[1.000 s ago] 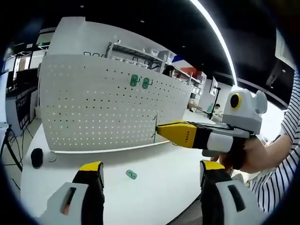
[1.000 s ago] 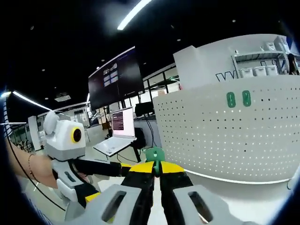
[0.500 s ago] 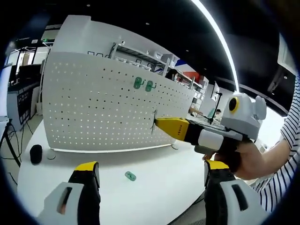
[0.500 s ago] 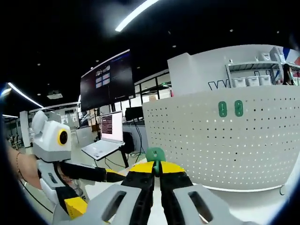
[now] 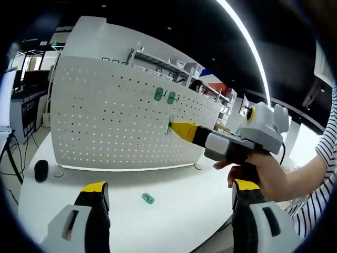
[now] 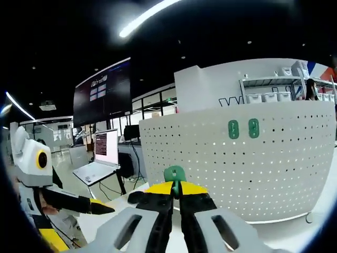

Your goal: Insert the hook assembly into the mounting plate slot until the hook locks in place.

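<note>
- Right gripper (image 6: 176, 191), lower centre of the right gripper view, pinches a small green plastic hook (image 6: 174, 174), aimed at the white perforated pegboard (image 6: 274, 168).
- Left gripper (image 5: 171, 191), jaws spread wide, holds nothing.

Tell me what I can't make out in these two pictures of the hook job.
- Green plastic hook in the right gripper: right gripper view, its lower part is hidden between the shut fingers.
- Two green hooks on the white perforated pegboard: both views, too small to tell whether they are locked.
- Small green piece on the white table: left gripper view, too small to identify.
- Hook tip against the pegboard: left gripper view, too small to tell whether they touch.
</note>
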Available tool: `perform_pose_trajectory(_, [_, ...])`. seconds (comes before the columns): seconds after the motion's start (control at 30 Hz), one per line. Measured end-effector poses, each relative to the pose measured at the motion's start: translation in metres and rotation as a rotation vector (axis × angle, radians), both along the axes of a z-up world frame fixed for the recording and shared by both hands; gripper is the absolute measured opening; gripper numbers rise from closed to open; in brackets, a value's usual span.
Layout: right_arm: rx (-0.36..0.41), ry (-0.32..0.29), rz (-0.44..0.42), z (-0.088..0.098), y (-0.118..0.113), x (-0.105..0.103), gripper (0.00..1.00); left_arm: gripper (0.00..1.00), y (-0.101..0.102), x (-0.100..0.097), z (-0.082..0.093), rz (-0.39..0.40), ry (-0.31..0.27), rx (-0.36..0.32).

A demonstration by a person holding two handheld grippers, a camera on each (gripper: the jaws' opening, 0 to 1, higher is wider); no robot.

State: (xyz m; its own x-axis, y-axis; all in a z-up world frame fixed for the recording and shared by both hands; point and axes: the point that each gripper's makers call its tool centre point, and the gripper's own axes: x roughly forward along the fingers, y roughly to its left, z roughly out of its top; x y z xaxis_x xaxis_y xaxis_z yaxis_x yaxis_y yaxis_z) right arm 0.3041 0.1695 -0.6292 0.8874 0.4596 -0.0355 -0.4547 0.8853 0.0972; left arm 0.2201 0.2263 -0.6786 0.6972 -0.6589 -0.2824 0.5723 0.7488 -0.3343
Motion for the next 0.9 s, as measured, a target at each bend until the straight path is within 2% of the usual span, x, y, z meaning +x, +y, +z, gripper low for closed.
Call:
perform_pose_trajectory(0.53, [-0.001,-0.012,-0.096,0.003,-0.03,0.041,0.0,1.0,0.004,0.0,-0.005,-0.002,0.018,0.004])
perform_pose_trajectory(0.9, [-0.007,-0.028,-0.171,0.006,-0.058,0.062,0.0,0.99,0.007,0.003,-0.011,0.004,0.032,0.004])
